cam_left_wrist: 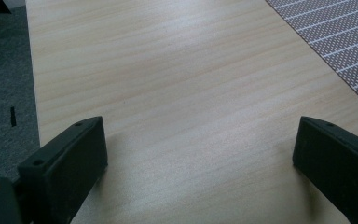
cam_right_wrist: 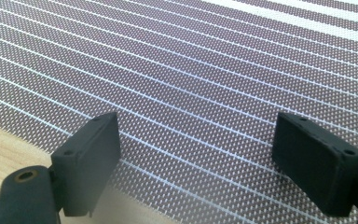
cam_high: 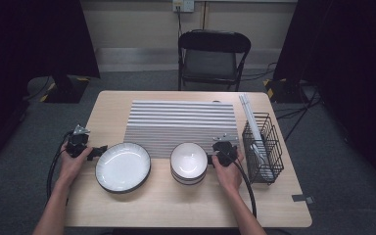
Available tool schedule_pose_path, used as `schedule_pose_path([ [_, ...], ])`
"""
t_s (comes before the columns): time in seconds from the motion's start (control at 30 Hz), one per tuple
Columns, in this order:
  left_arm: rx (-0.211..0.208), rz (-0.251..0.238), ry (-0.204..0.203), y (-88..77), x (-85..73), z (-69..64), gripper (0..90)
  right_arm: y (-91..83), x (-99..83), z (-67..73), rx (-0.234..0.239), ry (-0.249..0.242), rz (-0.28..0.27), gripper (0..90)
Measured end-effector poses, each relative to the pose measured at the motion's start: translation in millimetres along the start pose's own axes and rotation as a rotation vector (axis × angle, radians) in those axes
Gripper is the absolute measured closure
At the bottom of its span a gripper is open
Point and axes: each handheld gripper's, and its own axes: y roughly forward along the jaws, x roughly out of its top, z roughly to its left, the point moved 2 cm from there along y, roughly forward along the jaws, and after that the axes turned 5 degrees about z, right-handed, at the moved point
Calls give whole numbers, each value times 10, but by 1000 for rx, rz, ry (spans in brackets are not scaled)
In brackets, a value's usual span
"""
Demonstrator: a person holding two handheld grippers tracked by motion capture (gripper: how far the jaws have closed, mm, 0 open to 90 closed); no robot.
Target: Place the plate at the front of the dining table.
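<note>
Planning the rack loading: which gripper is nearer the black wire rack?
Right. The right gripper sits just left of the black wire rack, beside the stacked bowls. The left gripper is across the table, beyond the plate.

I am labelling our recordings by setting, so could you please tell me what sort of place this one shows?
Probably a recording studio or lab set up as a dining spot, not a home: a wooden table with a striped mat, plate and stacked bowls stands between dark curtains on grey carpet, with floor cables.

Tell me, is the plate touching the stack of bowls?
Apart. The high view shows bare table between the plate and the stack of bowls.
</note>
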Motion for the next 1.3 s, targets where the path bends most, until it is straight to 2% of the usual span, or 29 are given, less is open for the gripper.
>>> schedule_pose_path([
  [0.3,3,0,1,-20,-6,3,62,1,0,2,-3,0,0,146],
  [0.37,7,-3,-16,-32,-5,0,87,0,0,2,-3,0,0,146],
  [0.5,12,6,-12,-53,1,1,156,-1,0,3,-2,0,0,147],
  [0.57,2,9,-37,-73,6,-6,172,-5,-3,0,2,-4,-1,146],
  [0.73,-19,12,-31,-99,12,-16,210,-34,10,-17,19,-22,30,162],
  [0.8,-18,9,-33,-123,21,-27,215,-49,17,-29,23,-16,23,165],
  [0.9,-31,-2,-28,-159,35,-47,228,-69,34,-32,31,-6,13,187],
  [0.93,-47,-12,-23,-194,52,-67,228,-111,63,-26,18,-15,-22,212],
  [0.97,-47,-12,-23,-194,52,-67,232,-111,63,-26,18,-15,-22,212],
  [1.0,-77,-7,-24,-223,71,-90,238,-148,84,-25,19,-3,-30,215],
  [1.07,-112,-15,-31,-254,84,-105,265,-168,122,-38,42,3,-13,201],
  [1.13,-125,-23,-31,-276,93,-119,264,-186,142,-39,47,8,-13,209],
  [1.2,-156,-33,-15,-323,118,-153,287,-257,197,-26,49,4,-51,247],
  [1.3,-167,-48,-15,-351,138,-183,280,-290,219,-16,46,0,-70,263],
])
